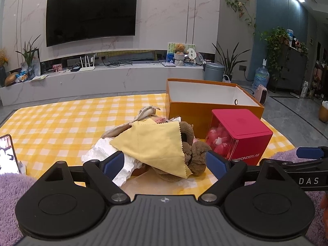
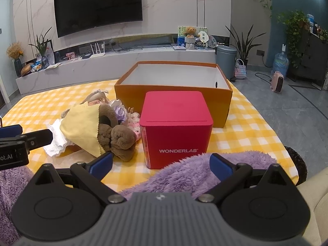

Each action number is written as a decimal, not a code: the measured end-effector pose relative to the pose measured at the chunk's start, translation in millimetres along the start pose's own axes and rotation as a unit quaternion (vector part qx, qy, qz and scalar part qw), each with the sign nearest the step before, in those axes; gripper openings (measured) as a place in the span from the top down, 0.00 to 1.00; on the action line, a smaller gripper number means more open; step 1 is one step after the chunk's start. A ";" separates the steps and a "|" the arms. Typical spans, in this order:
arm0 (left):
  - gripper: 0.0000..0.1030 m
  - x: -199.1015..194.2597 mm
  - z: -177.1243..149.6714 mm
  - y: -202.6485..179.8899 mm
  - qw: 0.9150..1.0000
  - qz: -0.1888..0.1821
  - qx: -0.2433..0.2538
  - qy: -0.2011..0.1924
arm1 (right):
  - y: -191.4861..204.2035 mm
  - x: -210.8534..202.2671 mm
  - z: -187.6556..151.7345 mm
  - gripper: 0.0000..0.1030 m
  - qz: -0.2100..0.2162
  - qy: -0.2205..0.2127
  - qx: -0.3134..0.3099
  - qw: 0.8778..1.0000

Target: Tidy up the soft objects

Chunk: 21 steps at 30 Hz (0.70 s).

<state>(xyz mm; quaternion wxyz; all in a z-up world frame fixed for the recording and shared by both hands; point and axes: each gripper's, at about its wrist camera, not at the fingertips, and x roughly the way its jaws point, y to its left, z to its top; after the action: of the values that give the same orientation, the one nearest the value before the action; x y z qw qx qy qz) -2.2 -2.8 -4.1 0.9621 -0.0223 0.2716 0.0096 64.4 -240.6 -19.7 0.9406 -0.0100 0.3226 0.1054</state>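
Note:
A heap of soft things lies on the yellow checked cloth [image 1: 61, 123]. A yellow wiping cloth [image 1: 155, 143] [image 2: 82, 123] is draped over a brown plush toy [image 1: 196, 153] [image 2: 119, 137]. Beside them are crumpled white fabric [image 1: 102, 151] [image 2: 57, 139] and a beige fabric piece [image 1: 143, 112]. My left gripper [image 1: 165, 164] is open just in front of the heap, with one finger on each side and no contact. My right gripper [image 2: 162, 164] is open above fluffy purple fabric [image 2: 194, 172], short of the red box [image 2: 176, 123].
An open orange box [image 1: 190, 110] [image 2: 127, 98] with a white, empty-looking inside stands behind the red WONDERLAB box [image 1: 246, 135]. Small pink and lilac knitted pieces [image 2: 131, 119] lie between heap and box. A phone [image 1: 8, 153] stands at the left. The table drops to the floor on the right.

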 end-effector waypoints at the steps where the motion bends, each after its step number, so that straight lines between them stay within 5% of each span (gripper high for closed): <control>1: 0.00 0.0 -0.1 0.0 1.000 0.000 0.000 0.000 | 0.0 0.2 0.1 0.04 0.000 0.000 0.000 1.000; 21: 0.00 0.6 -0.6 0.7 1.000 0.000 -0.001 0.002 | 0.1 0.2 -0.8 0.04 -0.001 0.002 0.002 1.000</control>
<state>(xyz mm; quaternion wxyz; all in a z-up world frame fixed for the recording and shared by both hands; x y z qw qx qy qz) -2.0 -2.1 -5.0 0.9616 -0.0231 0.2733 0.0100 64.1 -240.6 -20.5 0.9400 -0.0088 0.3249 0.1040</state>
